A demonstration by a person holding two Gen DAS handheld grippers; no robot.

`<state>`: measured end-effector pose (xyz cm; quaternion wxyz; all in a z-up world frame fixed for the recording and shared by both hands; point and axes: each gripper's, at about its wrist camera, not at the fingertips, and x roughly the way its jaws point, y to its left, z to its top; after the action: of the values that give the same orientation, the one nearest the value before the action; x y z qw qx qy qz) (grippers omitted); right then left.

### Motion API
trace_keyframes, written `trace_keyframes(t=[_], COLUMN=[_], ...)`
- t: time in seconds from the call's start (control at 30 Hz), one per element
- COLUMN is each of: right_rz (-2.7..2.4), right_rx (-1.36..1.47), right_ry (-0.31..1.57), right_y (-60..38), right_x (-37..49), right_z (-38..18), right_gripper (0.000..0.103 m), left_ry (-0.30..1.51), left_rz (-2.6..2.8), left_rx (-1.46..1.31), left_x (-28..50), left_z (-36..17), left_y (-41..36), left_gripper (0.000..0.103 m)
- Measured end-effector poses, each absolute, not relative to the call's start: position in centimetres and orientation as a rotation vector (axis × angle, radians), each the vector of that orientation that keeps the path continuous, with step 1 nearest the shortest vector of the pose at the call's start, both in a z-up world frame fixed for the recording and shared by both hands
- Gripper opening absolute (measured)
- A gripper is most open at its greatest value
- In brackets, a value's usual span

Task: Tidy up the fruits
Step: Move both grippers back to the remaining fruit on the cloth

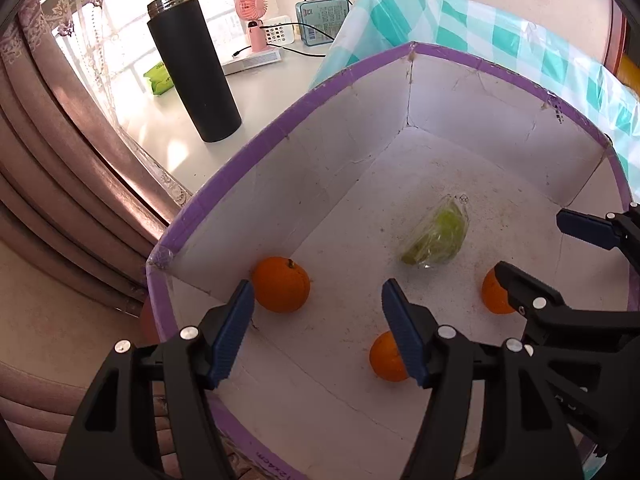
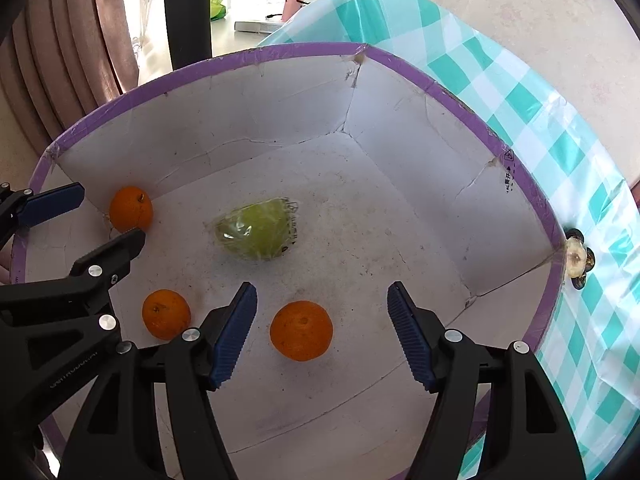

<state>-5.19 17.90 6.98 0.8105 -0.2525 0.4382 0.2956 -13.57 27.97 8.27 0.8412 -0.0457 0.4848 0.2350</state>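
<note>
left gripper | right gripper | black plastic frames | ribbed blue fingers | silver screws

Purple-rimmed white box, three orange oranges, pale green wrapped fruit, teal-and-white checked cloth, black flask

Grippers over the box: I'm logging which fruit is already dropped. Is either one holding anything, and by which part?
Nothing is held. The left gripper and right gripper are both open over the box; the three oranges and wrapped green fruit lie free.

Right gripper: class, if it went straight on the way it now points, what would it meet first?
Probably the orange lying on the box floor between the open right gripper fingers; depth is uncertain, so it may touch bare floor beside it.
</note>
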Motion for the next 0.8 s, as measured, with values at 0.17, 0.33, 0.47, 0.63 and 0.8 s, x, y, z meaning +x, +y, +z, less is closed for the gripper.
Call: trace_keyframes(t=[0.17,0.33,0.47,0.63,0.8], right_rz=[0.685,0.751,0.762,0.623,0.366], right_rx=[-0.447,-0.227,-0.058,0.067,0.14], right_ry=[0.843,0.633,0.389,0.362,0.462], right_y=[17.0,13.3,7.9,0.6,-8.6], right_x=[-5.5,-6.3,-7.1,-4.1,0.4], right_z=[7.9,11.2,14.5,14.6,11.7], right_gripper=[0.071,0.076,0.088,0.088,0.088], left_ry=[0.962,0.57,0.283,0.24,0.276], left_rz=[0.566,0.654,0.578,0.375,0.141], left_rx=[-0.12,-0.098,-0.009,0.046,0.045], left_x=[-14.3,-17.5,-19.4,-17.1,-13.2], left_z=[9.6,15.9,19.3,20.1,18.7], left_y=[28.0,25.4,20.4,13.6,6.5], left_gripper=[0.07,0.101,0.101,0.101,0.101])
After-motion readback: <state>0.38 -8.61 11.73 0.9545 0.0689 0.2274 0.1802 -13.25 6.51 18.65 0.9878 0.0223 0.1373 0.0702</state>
